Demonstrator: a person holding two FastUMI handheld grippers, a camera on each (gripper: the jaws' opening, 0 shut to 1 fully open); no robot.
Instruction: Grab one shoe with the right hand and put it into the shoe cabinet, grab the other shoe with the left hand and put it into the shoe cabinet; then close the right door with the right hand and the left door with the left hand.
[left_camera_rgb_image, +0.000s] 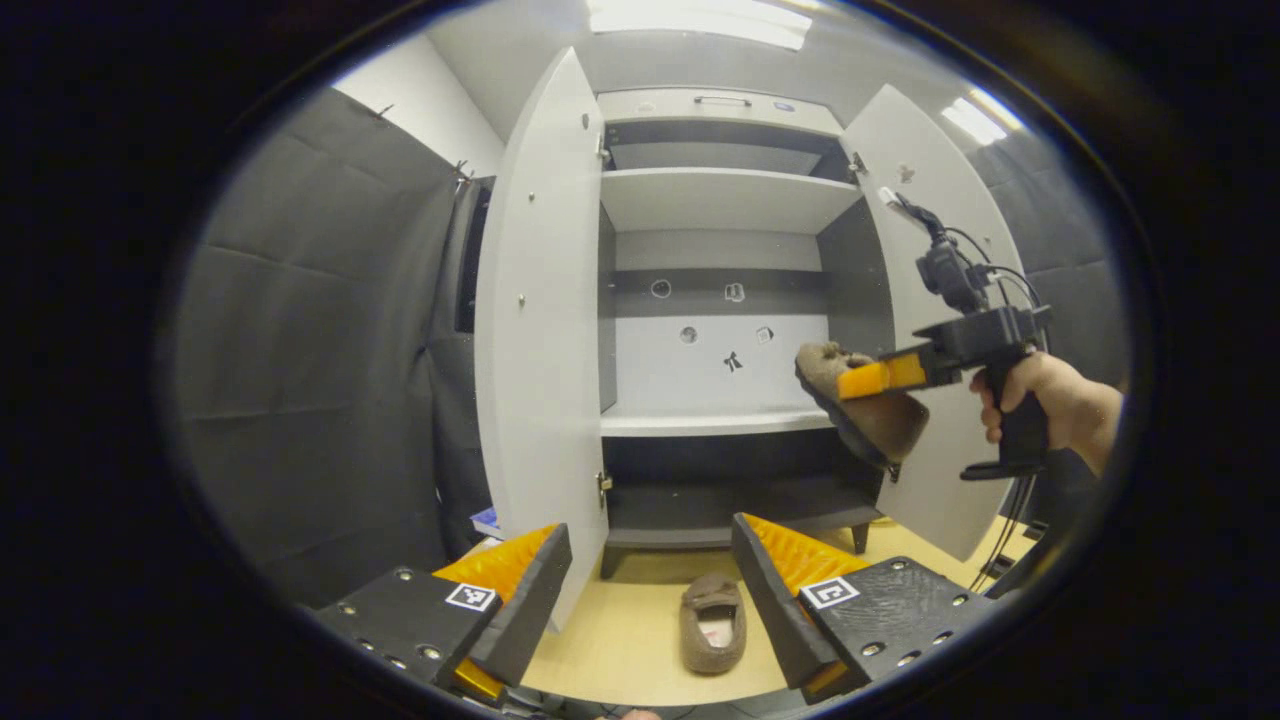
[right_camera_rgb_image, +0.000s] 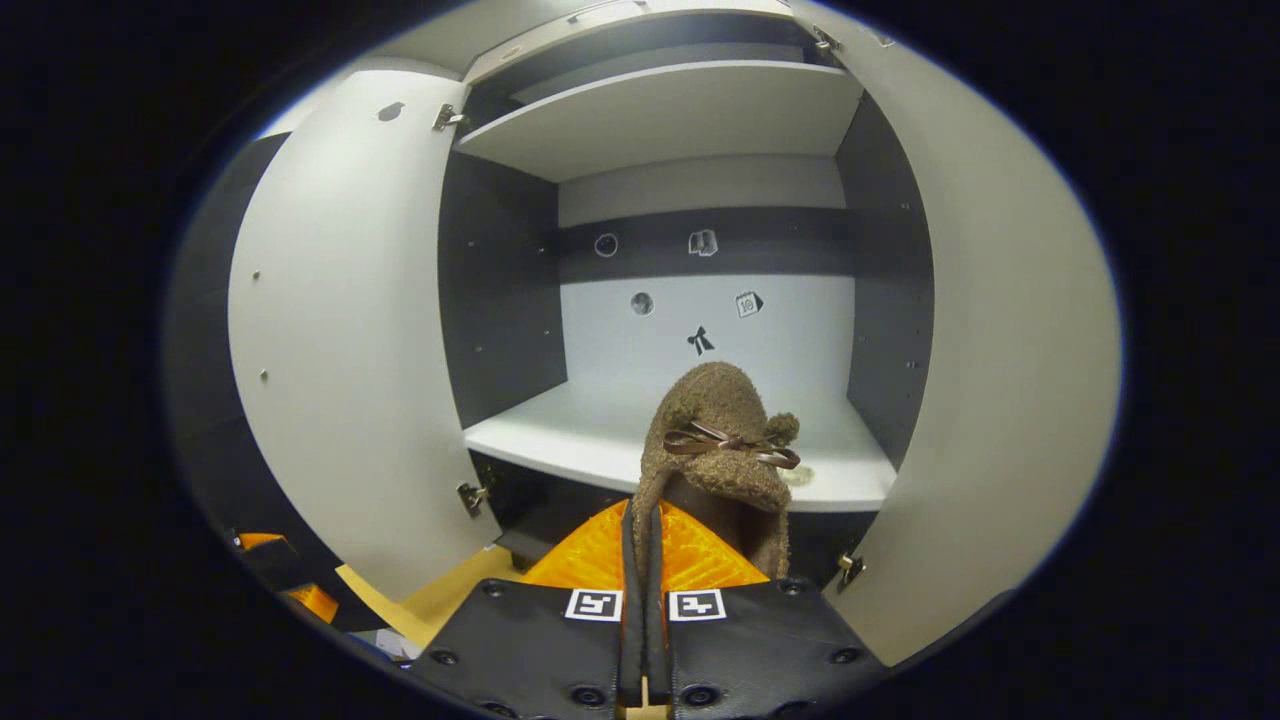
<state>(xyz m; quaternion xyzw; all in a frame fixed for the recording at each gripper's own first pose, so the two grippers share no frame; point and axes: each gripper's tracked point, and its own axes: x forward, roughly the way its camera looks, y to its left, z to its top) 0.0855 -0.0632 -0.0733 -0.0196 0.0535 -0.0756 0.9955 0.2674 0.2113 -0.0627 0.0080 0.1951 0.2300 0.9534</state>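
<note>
Fuzzy brown slipper (right_camera_rgb_image: 722, 440) is pinched at its heel edge by our right gripper (right_camera_rgb_image: 641, 545), whose fingers are squeezed together on it, and its toe points ahead at the white middle shelf (right_camera_rgb_image: 600, 435) of the shoe cabinet (left_camera_rgb_image: 720, 200), with nothing in between. The other slipper (left_camera_rgb_image: 713, 622) lies on the wooden floor (left_camera_rgb_image: 620, 640) by the cabinet, toe pointing away from us, between the wide-open fingers of our empty left gripper (left_camera_rgb_image: 650, 590). Both doors, left door (left_camera_rgb_image: 540, 320) and right door (right_camera_rgb_image: 1000, 400), stand wide open beside us.
</note>
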